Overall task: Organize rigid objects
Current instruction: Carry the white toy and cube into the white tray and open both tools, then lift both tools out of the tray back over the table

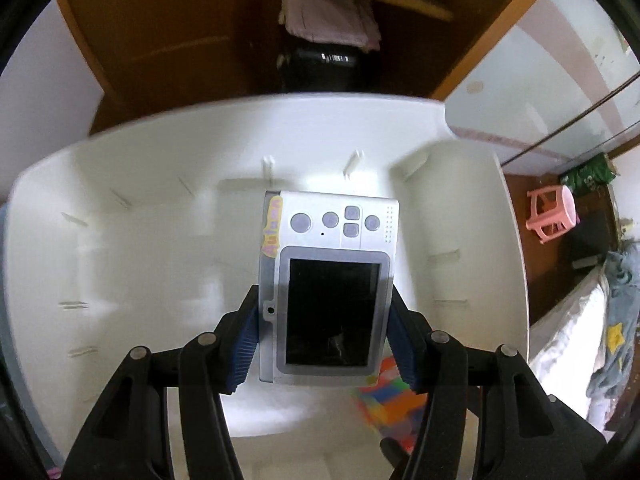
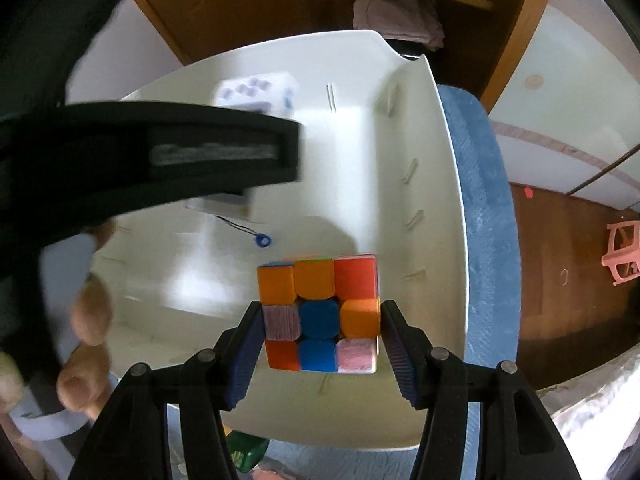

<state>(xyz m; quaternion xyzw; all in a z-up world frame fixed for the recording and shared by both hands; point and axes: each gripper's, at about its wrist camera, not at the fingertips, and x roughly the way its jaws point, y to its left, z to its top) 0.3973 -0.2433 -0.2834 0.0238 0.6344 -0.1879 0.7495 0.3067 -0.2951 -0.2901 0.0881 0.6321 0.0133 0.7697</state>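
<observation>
My left gripper (image 1: 324, 320) is shut on a small silver toy camera (image 1: 328, 284), screen side up, held above the inside of a white storage bin (image 1: 120, 240). My right gripper (image 2: 320, 328) is shut on a colourful puzzle cube (image 2: 318, 316) with orange, blue, red and pink tiles, held over the same white bin (image 2: 420, 240). In the right wrist view the left gripper's black body (image 2: 160, 152) crosses the upper left, with the camera (image 2: 256, 92) partly showing behind it and its blue wrist strap (image 2: 262, 240) hanging down. The cube shows blurred at the left wrist view's lower right (image 1: 392, 396).
The bin rests on a blue surface (image 2: 488, 240). A pink plastic stool (image 1: 554, 212) stands on the wooden floor to the right. A wooden wardrobe with folded pink cloth (image 1: 328, 16) is behind the bin. A green object (image 2: 248, 452) lies below the bin's near edge. Bedding (image 1: 580, 340) lies right.
</observation>
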